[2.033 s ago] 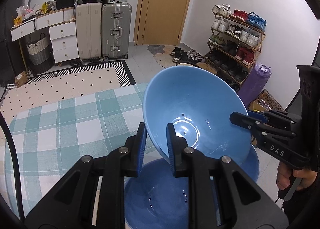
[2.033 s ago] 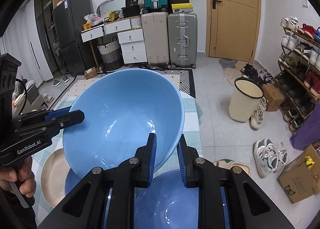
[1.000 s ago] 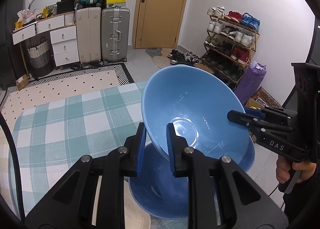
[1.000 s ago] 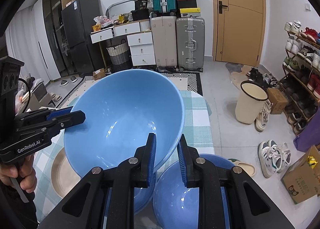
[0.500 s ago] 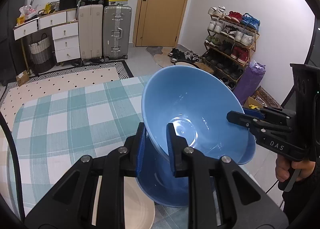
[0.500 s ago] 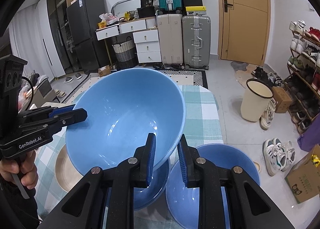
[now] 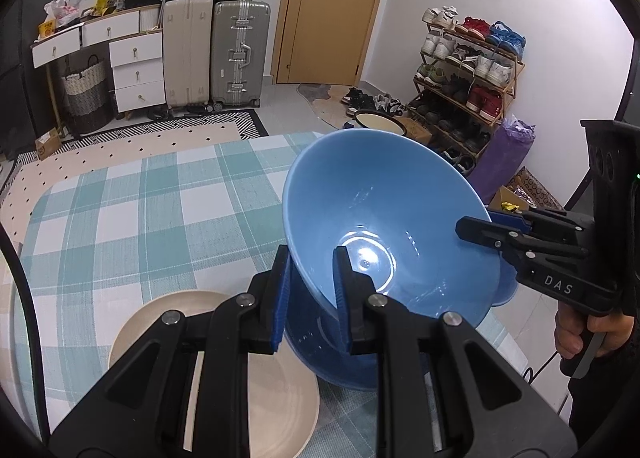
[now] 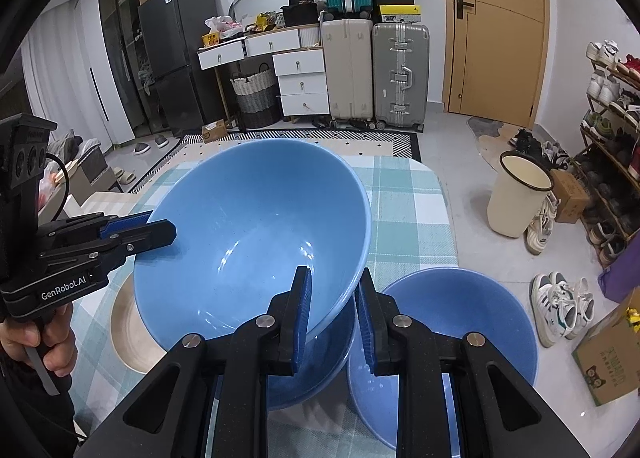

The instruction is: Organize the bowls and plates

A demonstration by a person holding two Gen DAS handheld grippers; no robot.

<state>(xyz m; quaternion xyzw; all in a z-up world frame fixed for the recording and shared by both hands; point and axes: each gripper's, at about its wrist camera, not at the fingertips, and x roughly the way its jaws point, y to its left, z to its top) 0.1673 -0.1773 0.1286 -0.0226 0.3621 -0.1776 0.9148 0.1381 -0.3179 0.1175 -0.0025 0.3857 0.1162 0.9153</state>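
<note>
A large blue bowl [image 7: 384, 217] [image 8: 252, 234] hangs tilted above the table, held by both grippers at opposite sides of its rim. My left gripper [image 7: 310, 278] [image 8: 160, 227] is shut on the near-left rim. My right gripper [image 8: 333, 286] [image 7: 476, 223] is shut on the right rim. Just under the held bowl sits a second blue bowl [image 7: 332, 354] [image 8: 312, 378]. A third blue bowl [image 8: 452, 338] [image 7: 505, 290] stands to its right, near the table's edge. A beige plate [image 7: 224, 378] [image 8: 124, 330] lies to the left of the second bowl.
The table has a green checked cloth [image 7: 140, 217] [image 8: 408, 209], and its right edge runs close to the third bowl. On the floor beyond are a cream bin [image 8: 516, 197], a shoe rack [image 7: 468, 77], a cardboard box [image 8: 608, 354] and suitcases [image 7: 240, 53].
Both grippers have carried the held bowl leftward and lower, off the bowl at the table's edge and over the second blue bowl. The beige plate has come into the left wrist view.
</note>
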